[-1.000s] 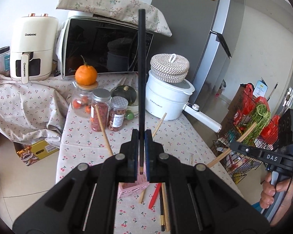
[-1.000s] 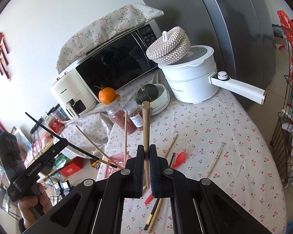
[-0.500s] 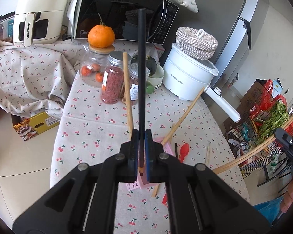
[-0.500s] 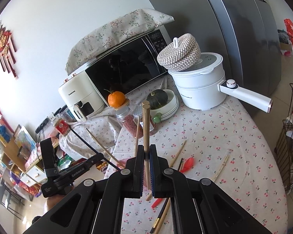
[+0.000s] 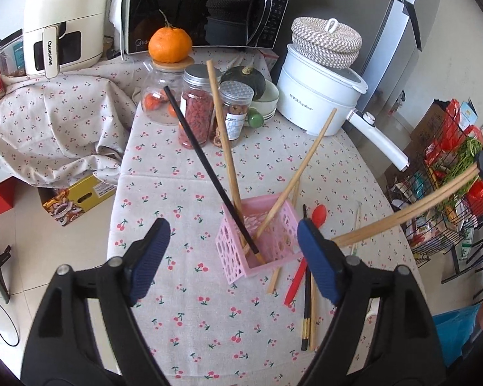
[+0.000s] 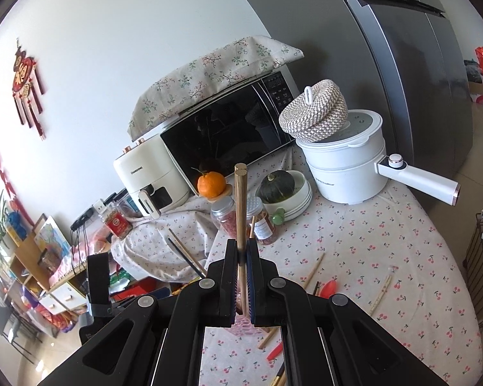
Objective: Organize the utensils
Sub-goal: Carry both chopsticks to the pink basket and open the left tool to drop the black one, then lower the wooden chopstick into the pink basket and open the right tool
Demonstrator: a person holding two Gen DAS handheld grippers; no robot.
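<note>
Left fingers (image 5: 233, 251) apart above pink basket (image 5: 257, 241) near tabletop (image 5: 177, 193) front edge; right fingers (image 6: 241, 257) clamped on chopstick (image 6: 241, 212).

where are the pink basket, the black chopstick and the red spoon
pink basket (image 5: 233, 254): left wrist view, on its perforated front-left wall
black chopstick (image 5: 206, 164): left wrist view, mid-shaft, above the basket rim
red spoon (image 5: 318, 214): left wrist view, on its bowl, right of the basket

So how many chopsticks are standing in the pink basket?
3: black chopstick leaning left, wooden chopstick beside it, second wooden chopstick leaning right. The pink basket may hide others.
</note>
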